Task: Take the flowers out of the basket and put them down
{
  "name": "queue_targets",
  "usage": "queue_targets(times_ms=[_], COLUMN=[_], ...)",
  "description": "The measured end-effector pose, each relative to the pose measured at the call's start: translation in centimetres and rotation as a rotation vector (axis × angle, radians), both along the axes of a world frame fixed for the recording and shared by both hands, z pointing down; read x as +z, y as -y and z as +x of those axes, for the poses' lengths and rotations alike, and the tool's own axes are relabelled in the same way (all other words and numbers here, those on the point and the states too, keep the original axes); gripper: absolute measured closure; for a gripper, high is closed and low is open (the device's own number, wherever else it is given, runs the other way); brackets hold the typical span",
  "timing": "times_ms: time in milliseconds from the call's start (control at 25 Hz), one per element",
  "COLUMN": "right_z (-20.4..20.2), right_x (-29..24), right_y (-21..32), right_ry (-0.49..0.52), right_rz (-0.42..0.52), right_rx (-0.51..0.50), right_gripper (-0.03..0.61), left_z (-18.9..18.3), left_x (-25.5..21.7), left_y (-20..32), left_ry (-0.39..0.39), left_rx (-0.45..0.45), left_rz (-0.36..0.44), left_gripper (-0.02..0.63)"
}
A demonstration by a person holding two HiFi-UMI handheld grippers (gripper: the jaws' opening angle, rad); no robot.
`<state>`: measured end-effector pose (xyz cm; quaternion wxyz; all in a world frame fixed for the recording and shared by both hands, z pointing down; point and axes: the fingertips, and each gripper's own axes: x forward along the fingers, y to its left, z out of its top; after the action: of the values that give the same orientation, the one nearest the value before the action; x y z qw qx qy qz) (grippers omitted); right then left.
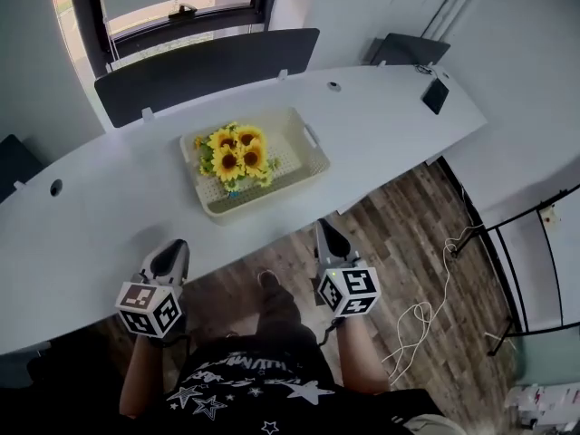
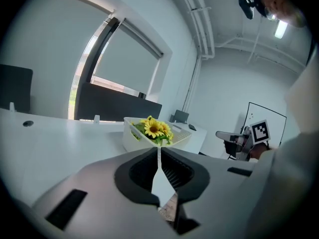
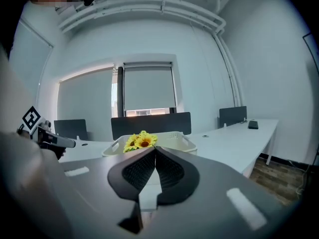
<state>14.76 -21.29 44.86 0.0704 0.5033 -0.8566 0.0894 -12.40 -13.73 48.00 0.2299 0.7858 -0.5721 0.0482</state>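
Observation:
A bunch of yellow sunflowers lies in the left half of a cream plastic basket on the long white table. The left gripper view shows the flowers in the basket straight ahead; the right gripper view shows the flowers and basket just past the jaws. My left gripper hovers at the table's near edge, shut and empty. My right gripper is held off the near edge below the basket, shut and empty too.
A dark phone lies at the table's far right end. Dark chair backs line the far side under a window. Cables trail on the wooden floor at the right.

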Motion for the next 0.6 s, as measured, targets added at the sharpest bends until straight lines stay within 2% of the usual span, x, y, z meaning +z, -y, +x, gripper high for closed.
queue_targets(times_ms=[120, 280, 400, 480, 600], right_z=[-0.4, -0.9, -1.8, -2.9, -4.2], right_x=[-0.4, -1.3, -2.1, -2.1, -1.1], right_y=[4.1, 9.2, 12.3, 14.0, 16.0], right_ry=[0.026, 0.025, 0.024, 0.013, -0.025], right_rz=[0.002, 0.006, 0.011, -0.008, -0.078], right_rx=[-0.049, -0.126, -0.193, -0.256, -0.353], right_gripper=[0.575, 0.575, 0.575, 0.576, 0.576], left_z=[0.4, 1.1, 0.5, -0.3, -0.4], left_x=[0.0, -0.7, -0.3, 0.4, 2.0], left_y=[2.7, 6.0, 7.8, 8.9, 10.3], left_ry=[0.013, -0.007, 0.024, 0.035, 0.06], left_rx=[-0.039, -0.092, -0.156, -0.192, -0.233], left_rz=[-0.017, -0.029, -0.065, -0.098, -0.157], left_gripper=[0.601, 0.601, 0.59, 0.459, 0.439])
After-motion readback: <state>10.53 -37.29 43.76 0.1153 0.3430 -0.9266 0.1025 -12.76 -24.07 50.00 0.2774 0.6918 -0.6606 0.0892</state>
